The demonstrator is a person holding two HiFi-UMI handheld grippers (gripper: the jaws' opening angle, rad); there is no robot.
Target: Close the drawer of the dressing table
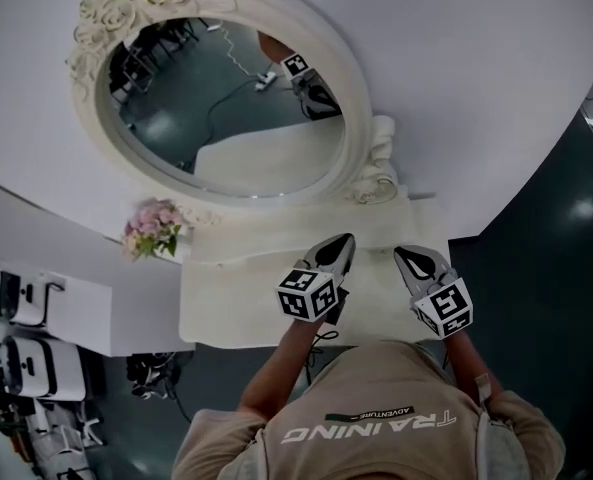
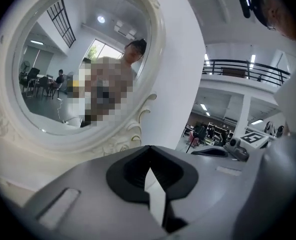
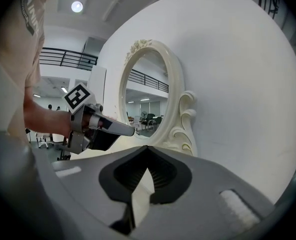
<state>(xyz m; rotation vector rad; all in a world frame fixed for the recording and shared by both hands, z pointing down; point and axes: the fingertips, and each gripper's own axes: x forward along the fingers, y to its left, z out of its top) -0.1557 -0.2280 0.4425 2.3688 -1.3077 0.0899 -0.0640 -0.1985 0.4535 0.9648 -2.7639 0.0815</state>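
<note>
Two grippers are held side by side above the white top of the dressing table (image 1: 226, 303), close to its front edge and just ahead of the person's chest; the left gripper (image 1: 338, 248) is seen over the middle of the top, the right gripper (image 1: 412, 261) nearer its right end, and both are pointed toward the oval mirror (image 1: 226, 98). Each pair of jaws is shown by its own view to be brought together at the tips, with nothing caught between them. No drawer is shown in any view; it is judged to lie under the top, below the jaws and back toward the person, hidden by the top and the body, with its long axis running left to right along the front edge. The jaws are therefore judged to be aimed away from it; a lowering would be called for first, and the left gripper is judged the better placed for a push at the middle.
</note>
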